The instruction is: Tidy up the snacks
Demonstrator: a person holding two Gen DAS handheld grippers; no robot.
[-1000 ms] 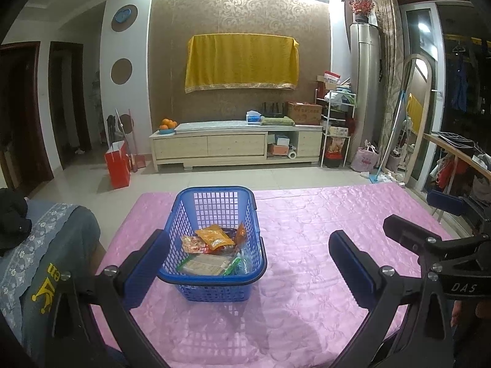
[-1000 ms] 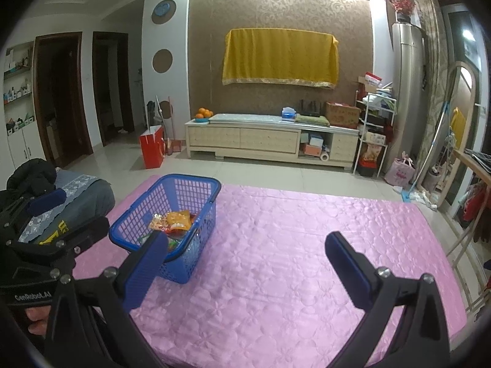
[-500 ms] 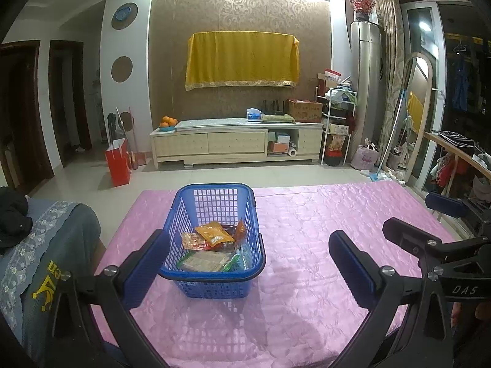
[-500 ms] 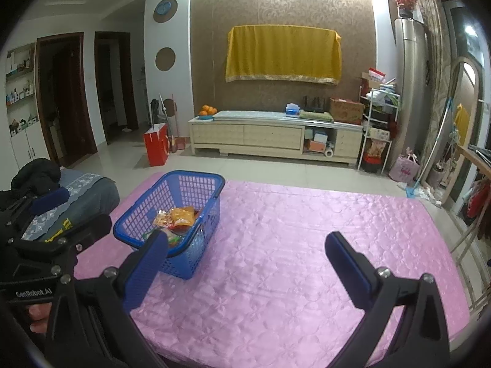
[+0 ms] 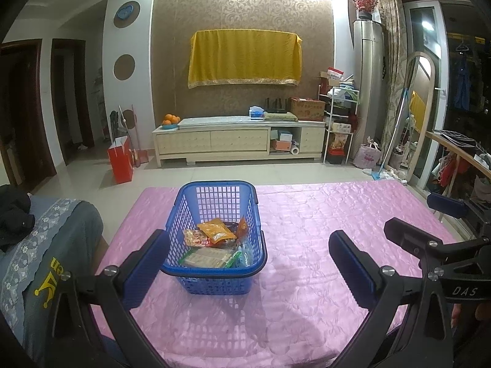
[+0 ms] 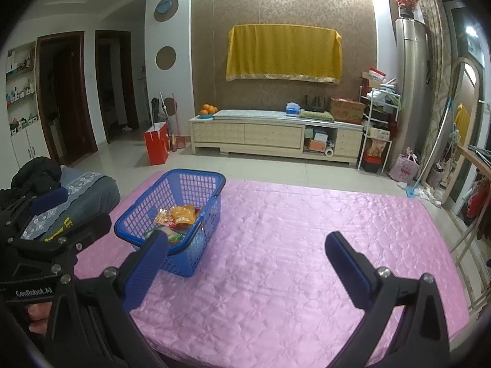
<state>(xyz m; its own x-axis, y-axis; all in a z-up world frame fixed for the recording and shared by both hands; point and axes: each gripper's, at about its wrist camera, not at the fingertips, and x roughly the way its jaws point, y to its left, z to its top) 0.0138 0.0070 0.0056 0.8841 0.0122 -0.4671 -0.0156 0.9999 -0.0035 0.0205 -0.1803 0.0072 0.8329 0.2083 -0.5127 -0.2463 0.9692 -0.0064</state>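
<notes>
Left claw (image 5: 248,263), jaws apart and empty, hovers just short of a blue basket (image 5: 214,271) of snacks (image 5: 216,231) on a pink-quilted bench (image 5: 307,276). Right claw (image 6: 245,263), also spread and empty, hangs over bare quilt beside the basket. Risk ahead: the loose, overlapping packets may slip from a pinch, or a jaw may catch the mesh wall and drag the light basket.

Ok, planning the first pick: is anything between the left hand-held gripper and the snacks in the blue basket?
Nothing visible on the way. The left hand-held gripper is open and faces the blue basket on the pink cloth. Only the basket's near rim stands before the snacks, so reach in from above.
</notes>
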